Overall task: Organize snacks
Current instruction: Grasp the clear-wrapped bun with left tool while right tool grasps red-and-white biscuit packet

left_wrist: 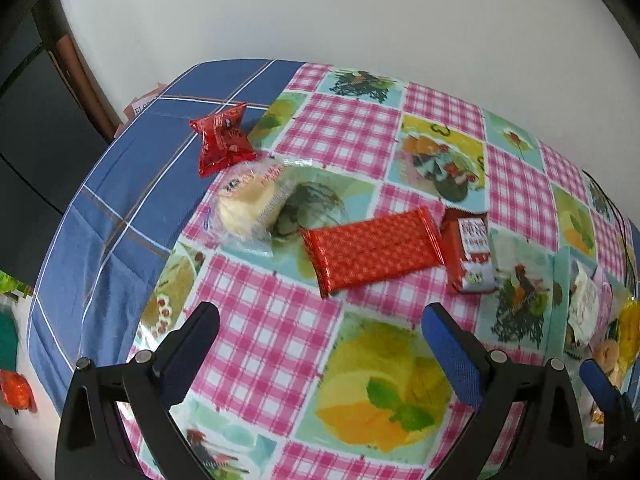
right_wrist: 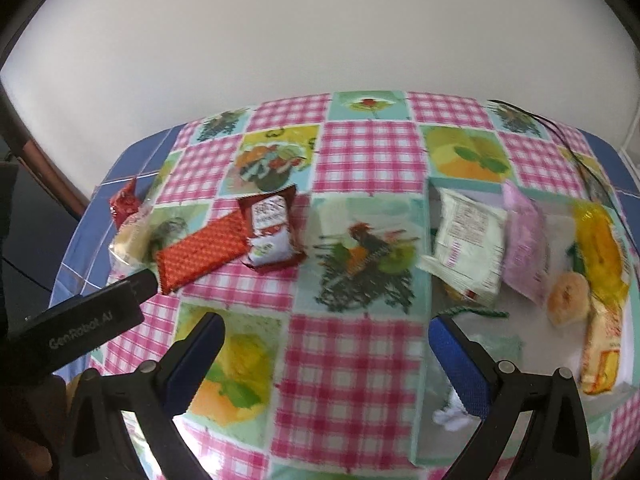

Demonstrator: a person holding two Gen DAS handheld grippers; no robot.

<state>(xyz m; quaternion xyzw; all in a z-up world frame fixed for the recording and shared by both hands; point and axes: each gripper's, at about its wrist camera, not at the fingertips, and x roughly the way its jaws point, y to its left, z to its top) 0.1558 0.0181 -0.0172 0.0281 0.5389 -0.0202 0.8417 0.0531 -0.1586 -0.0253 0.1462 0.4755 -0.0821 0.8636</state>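
Note:
Loose snacks lie on the patterned tablecloth (left_wrist: 304,344). In the left wrist view a flat red bar (left_wrist: 374,250) lies ahead of my open left gripper (left_wrist: 320,316), with a red-and-white packet (left_wrist: 470,254) to its right, a clear-wrapped pale cake (left_wrist: 252,202) to its left and a red foil pack (left_wrist: 222,138) beyond. In the right wrist view my open right gripper (right_wrist: 326,322) hovers empty above the cloth; the bar (right_wrist: 202,254) and packet (right_wrist: 270,232) lie ahead left. A clear box (right_wrist: 520,320) at right holds a white pack (right_wrist: 470,236), a pink pack (right_wrist: 526,240) and yellow packs (right_wrist: 598,220).
The table backs onto a white wall. A blue cloth (left_wrist: 108,216) covers its left edge. The left gripper's body (right_wrist: 80,328) shows at the left of the right wrist view. A black cable (right_wrist: 568,140) runs along the far right.

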